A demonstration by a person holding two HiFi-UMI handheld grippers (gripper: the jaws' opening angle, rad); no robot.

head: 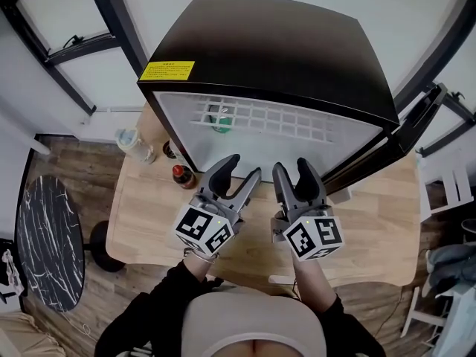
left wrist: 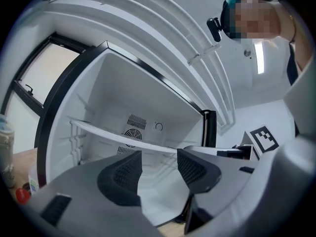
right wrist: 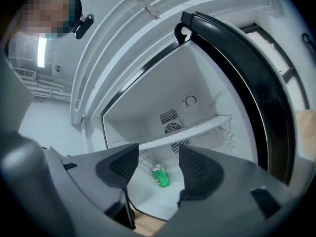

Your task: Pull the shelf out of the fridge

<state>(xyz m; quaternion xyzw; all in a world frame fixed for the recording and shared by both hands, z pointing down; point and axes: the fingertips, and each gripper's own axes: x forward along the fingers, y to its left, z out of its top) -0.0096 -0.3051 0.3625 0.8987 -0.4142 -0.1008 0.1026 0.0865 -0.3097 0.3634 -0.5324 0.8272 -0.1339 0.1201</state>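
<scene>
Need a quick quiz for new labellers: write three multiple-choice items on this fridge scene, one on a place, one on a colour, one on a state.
1. Where is the green can?
A. Inside the fridge, under the shelf
B. On top of the fridge
C. On the floor

2. What colour is the sticker on the fridge top?
A. Red
B. Yellow
C. Blue

3. How do the two claws stand?
A. Both shut on the shelf
B. Left one shut on the can
C. Both open and empty

Answers:
1 A: the right gripper view shows it standing on the bottom of the fridge, below the shelf.
2 B: it is plainly yellow in the head view.
3 C: the left claw and the right claw each show a clear gap with nothing between.
</scene>
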